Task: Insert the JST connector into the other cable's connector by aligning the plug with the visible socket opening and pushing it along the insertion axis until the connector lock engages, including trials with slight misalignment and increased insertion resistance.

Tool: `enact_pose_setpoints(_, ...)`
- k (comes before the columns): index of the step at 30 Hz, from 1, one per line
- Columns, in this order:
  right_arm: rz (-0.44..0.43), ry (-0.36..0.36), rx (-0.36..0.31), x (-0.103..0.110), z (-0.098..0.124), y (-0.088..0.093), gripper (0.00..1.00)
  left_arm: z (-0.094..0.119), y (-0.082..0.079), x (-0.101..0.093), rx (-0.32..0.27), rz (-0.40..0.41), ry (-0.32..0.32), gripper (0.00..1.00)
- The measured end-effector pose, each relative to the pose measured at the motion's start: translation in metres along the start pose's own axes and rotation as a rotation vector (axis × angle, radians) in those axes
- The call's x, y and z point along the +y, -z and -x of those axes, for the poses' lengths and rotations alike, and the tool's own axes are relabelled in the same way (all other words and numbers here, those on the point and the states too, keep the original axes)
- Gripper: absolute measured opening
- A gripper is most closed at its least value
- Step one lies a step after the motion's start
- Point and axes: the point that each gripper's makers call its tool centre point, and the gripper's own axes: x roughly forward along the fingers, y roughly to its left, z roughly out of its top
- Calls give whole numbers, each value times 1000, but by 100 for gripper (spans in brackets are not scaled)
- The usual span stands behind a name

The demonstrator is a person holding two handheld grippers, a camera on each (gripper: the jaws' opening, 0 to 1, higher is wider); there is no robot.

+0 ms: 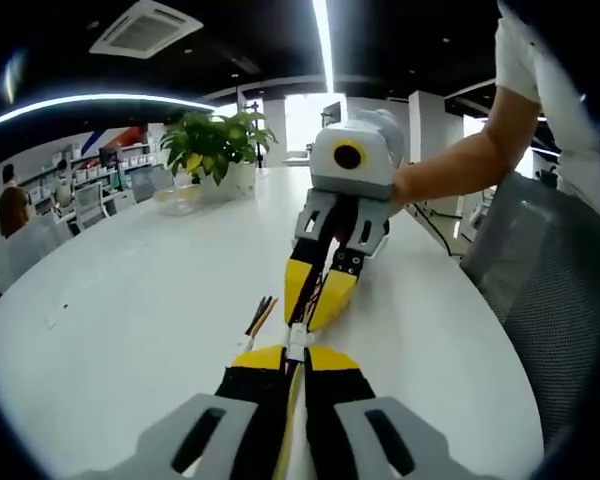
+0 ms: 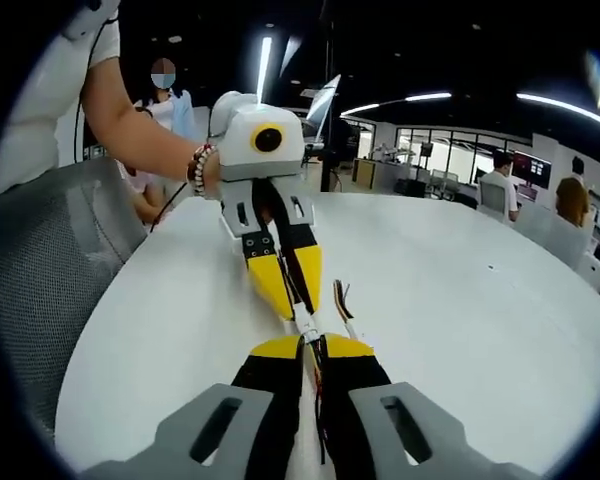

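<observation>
My left fingers (image 1: 292,372) and right fingers (image 2: 315,362) each pinch a cable, white JST connectors (image 1: 296,343) meeting tip-to-tip between them, axes roughly collinear.

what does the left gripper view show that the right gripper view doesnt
Left gripper view: a potted plant at the far end of the white table, a ceiling air-conditioning vent, and the right gripper facing the camera.

Right gripper view: a beaded bracelet on the person's wrist, a wall screen far off, and the left gripper facing the camera.

Both: the two grippers meeting tip to tip above the table, fingers shut on cables, with the white connector between them.
</observation>
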Motion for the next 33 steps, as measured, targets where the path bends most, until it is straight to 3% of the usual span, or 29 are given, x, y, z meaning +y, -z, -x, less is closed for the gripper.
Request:
enact_pose_setpoints(16, -33, 11, 18, -15, -11, 14, 3, -11, 14, 17, 20, 22, 1, 0)
enact_pose_setpoints(33, -43, 6, 37, -15, -17, 23, 3, -14, 25, 17, 14, 66, 12, 0)
